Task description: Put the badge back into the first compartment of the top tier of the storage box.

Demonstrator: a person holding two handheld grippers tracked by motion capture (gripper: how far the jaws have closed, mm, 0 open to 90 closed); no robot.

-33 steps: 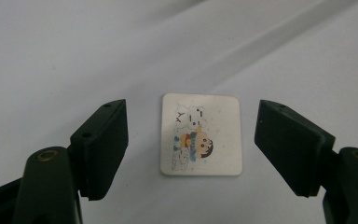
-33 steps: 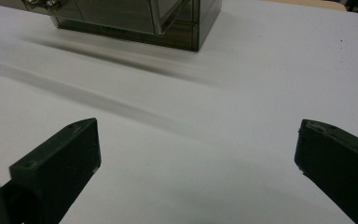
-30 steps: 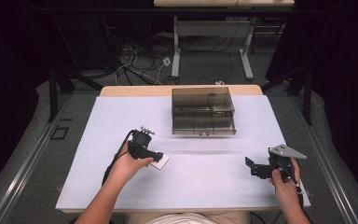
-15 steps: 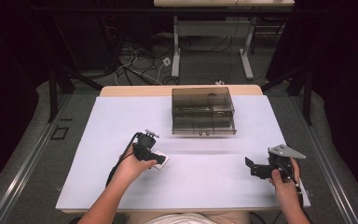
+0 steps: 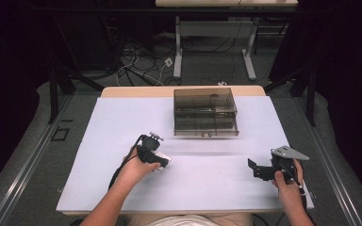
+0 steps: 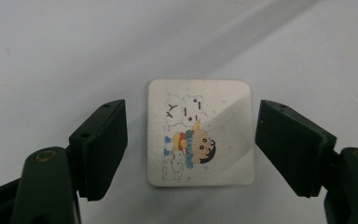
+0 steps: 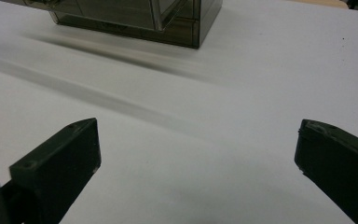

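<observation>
A white sheet is covering the table (image 5: 99,188), and near its front the left tongs (image 6: 191,144) are hanging open straight over a small square cartoon card (image 6: 200,133), which is lying flat between the jaws, touching neither. The right tongs (image 5: 259,169) are waiting open, well apart. Farther back, a smoky plastic drawer box (image 5: 205,112) is standing.

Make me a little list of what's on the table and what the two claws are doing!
Table: white sheet
Card: small square with cartoon picture, lying flat on the sheet
Left claw: open, jaws either side of the card, not squeezing it
Right claw: open, holding nothing, over bare sheet
Box: smoky see-through drawer box, at the far middle
</observation>
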